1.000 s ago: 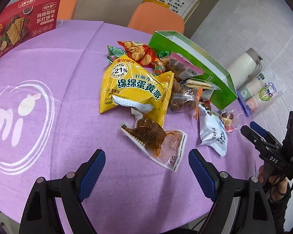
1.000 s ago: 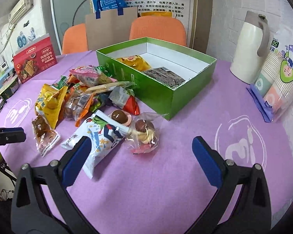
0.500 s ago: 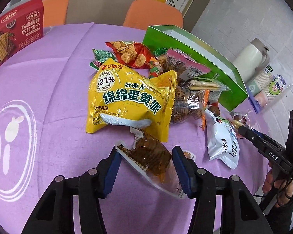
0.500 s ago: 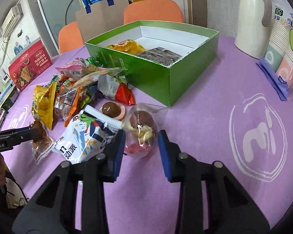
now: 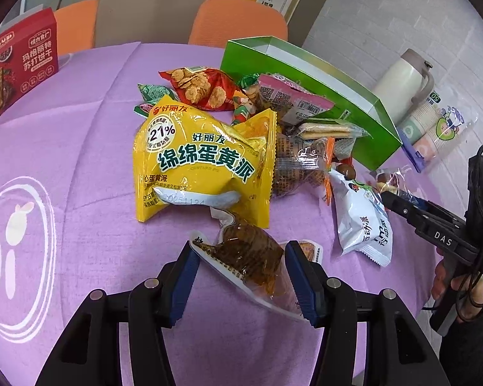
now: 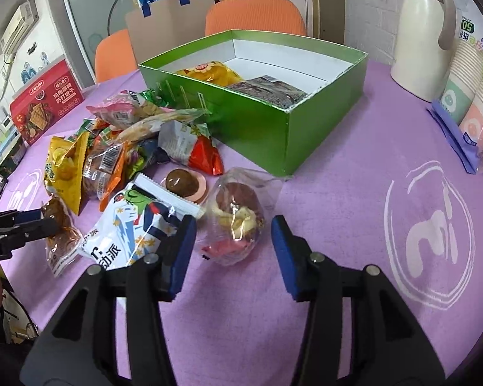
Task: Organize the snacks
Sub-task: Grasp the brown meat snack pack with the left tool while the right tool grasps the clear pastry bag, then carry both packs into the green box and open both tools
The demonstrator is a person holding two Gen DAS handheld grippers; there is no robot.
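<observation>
A pile of snack packets lies on the purple table beside an open green box (image 6: 318, 122). My left gripper (image 5: 241, 273) is shut on a clear packet of brown braised meat (image 5: 248, 254), pads touching both sides. A big yellow egg-pie bag (image 5: 203, 160) lies just beyond it. My right gripper (image 6: 233, 251) has its jaws around a clear bag of small pastries (image 6: 238, 218), with gaps on both sides. A white and blue snack bag (image 6: 128, 228) lies left of it. The green box (image 5: 309, 80) holds a yellow packet (image 6: 209, 72) and a dark packet (image 6: 270, 88).
A cream thermos (image 6: 425, 35) and a sleeve of paper cups (image 6: 473, 96) stand right of the box. A red cracker box (image 5: 16, 67) stands at the table's far left. Orange chairs (image 6: 254, 16) and a paper bag (image 6: 164, 25) are behind the table.
Both grippers moved forward and down to the packets. The left closed onto the brown meat packet. The right narrowed sharply half a second ago and now stands wider around the pastry bag.
</observation>
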